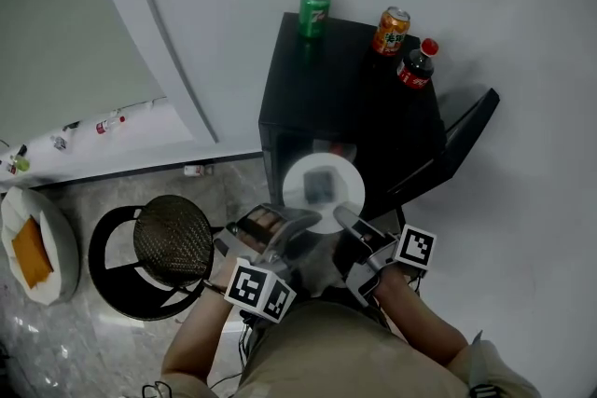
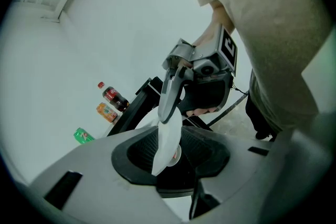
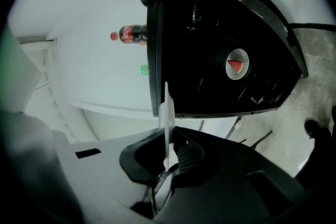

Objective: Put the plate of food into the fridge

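Both hands reach forward, low before the open fridge [image 1: 345,98]. The right gripper [image 1: 343,217] pinches the rim of the plate [image 1: 322,200] on the side nearer the fridge door. The left gripper [image 1: 287,224] has its jaws spread, with the opposite rim between them. The plate carries food and hangs just outside the fridge front. Inside the fridge sits a small dish [image 3: 237,65] holding something red.

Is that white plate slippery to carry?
Probably stiff and breakable: the plate looks like thin china. It looks smooth, so the food may slide if tilted. The right gripper pinches only its rim, so wobbling seems likely.
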The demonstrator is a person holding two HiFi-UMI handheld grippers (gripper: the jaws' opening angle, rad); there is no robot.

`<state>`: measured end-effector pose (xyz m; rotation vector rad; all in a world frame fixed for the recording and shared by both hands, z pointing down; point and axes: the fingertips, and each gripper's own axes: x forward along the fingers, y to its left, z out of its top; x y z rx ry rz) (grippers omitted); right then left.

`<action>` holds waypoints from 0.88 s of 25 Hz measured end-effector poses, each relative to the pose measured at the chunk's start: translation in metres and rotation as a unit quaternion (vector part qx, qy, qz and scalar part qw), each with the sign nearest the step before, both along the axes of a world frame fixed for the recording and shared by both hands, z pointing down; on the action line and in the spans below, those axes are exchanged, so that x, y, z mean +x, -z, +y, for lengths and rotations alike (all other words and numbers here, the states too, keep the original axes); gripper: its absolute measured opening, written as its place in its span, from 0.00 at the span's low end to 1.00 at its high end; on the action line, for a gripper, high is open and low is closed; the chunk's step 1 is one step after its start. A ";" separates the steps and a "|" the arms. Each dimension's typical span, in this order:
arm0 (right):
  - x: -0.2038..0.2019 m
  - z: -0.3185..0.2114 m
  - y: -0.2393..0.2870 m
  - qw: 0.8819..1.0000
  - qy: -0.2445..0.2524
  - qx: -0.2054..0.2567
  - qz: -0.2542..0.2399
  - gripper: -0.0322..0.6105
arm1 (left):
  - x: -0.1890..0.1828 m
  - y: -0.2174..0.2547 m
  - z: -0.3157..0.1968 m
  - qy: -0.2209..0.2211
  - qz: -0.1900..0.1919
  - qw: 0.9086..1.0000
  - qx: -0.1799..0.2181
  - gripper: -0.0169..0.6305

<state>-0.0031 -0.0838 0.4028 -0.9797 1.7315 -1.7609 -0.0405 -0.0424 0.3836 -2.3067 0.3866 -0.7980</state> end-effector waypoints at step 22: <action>0.064 0.046 -0.029 0.999 0.027 -0.013 -0.011 0.10 | 0.041 -0.013 0.048 0.067 0.005 0.996 -0.052 0.21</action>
